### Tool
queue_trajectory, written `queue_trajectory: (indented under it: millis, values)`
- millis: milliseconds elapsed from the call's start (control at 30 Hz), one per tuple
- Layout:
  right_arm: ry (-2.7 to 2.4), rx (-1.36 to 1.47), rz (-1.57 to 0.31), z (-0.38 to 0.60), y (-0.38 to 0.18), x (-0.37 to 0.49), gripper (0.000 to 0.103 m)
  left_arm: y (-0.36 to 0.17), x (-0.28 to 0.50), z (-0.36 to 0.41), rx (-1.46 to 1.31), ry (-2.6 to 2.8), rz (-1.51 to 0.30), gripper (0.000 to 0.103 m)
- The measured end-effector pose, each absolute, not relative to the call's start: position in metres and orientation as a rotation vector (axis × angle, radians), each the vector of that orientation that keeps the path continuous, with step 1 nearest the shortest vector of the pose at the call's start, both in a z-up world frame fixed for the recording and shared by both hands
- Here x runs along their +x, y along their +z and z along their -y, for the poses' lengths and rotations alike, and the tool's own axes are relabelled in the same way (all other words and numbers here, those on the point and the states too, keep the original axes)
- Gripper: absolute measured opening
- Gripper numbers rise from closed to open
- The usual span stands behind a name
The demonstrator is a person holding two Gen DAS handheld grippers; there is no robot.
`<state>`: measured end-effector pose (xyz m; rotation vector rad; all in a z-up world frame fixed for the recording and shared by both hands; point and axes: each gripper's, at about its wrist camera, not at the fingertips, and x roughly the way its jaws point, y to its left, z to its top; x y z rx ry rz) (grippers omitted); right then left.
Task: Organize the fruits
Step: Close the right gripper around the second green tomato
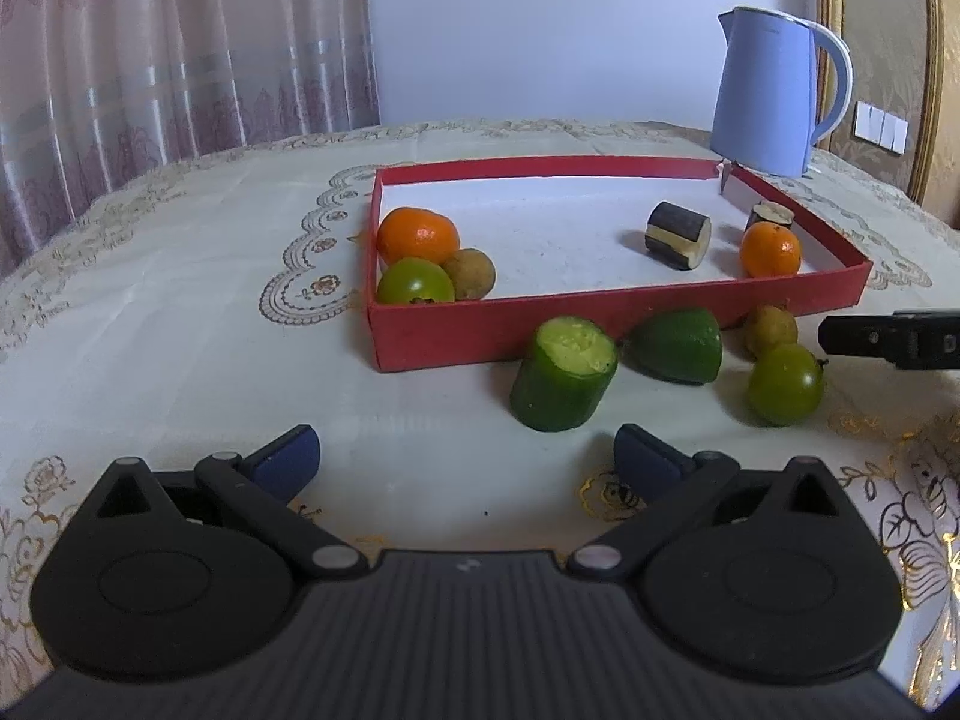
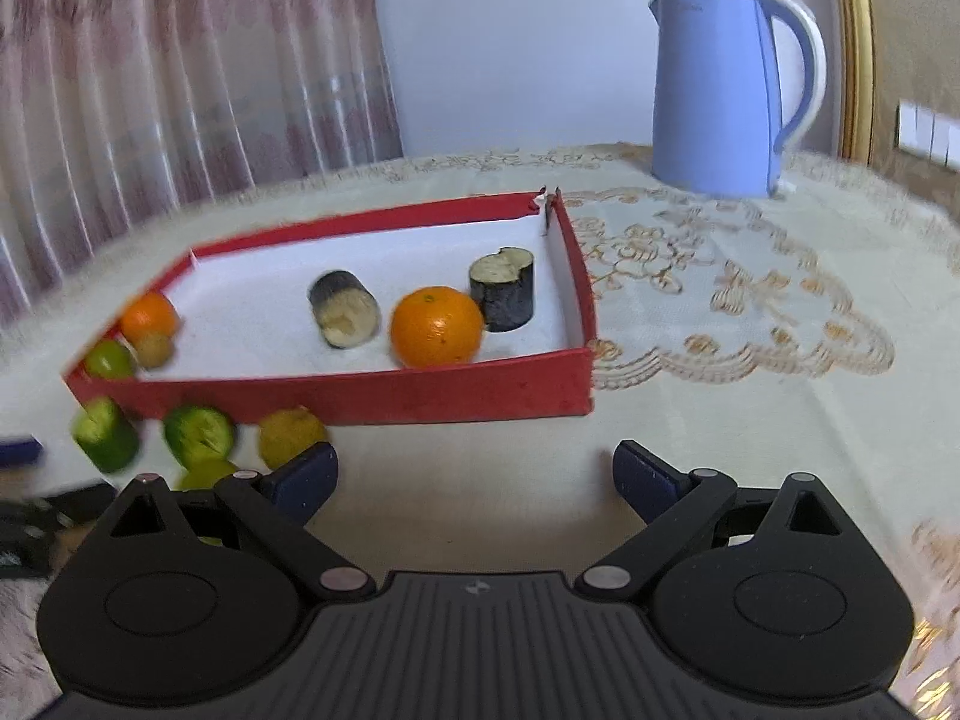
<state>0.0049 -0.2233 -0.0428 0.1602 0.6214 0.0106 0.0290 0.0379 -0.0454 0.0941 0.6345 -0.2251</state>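
Fruits split between red tray [image 1: 600,324] and tablecloth [image 1: 180,330]: two oranges [image 1: 418,234], a green tomato [image 1: 415,282], a brown fruit [image 1: 471,273] and two dark-skinned cut pieces [image 1: 678,234] inside the tray; cucumber chunk [image 1: 561,375], green wedge [image 1: 678,345], another brown fruit [image 1: 771,330] and green tomato [image 1: 785,384] just outside its front wall. Left gripper [image 1: 465,459] low over the cloth near the cucumber chunk, jaws wide apart, holding nothing. Right gripper [image 2: 474,477] likewise spread wide and empty, facing the tray's front wall.

Pink curtain [image 1: 180,42] beside a pale wall [image 1: 540,30], embroidered tablecloth [image 1: 180,300] below.

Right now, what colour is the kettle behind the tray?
Light blue kettle, white-trimmed rim and handle; right wrist view shows it best.
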Motion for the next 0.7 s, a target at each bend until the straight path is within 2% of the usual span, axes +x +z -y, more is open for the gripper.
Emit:
queue_trajectory:
  millis: [400, 433, 567, 700]
  values:
    - [0.165, 0.090, -0.534, 0.175, -0.025, -0.026, 0.098, -0.045, 0.029, -0.038, 0.085, -0.228, -0.637, 0.103]
    - [0.168, 0.075, -0.532, 0.169, -0.025, -0.026, 0.096, -0.045, 0.029, -0.038, 0.085, -0.228, -0.637, 0.103]
    - [0.184, 0.069, -0.567, 0.159, -0.030, -0.017, 0.069, -0.045, 0.029, -0.039, 0.085, -0.228, -0.637, 0.103]
    - [0.203, 0.101, -0.605, 0.157, -0.036, -0.011, 0.063, -0.045, 0.030, -0.039, 0.085, -0.228, -0.637, 0.103]
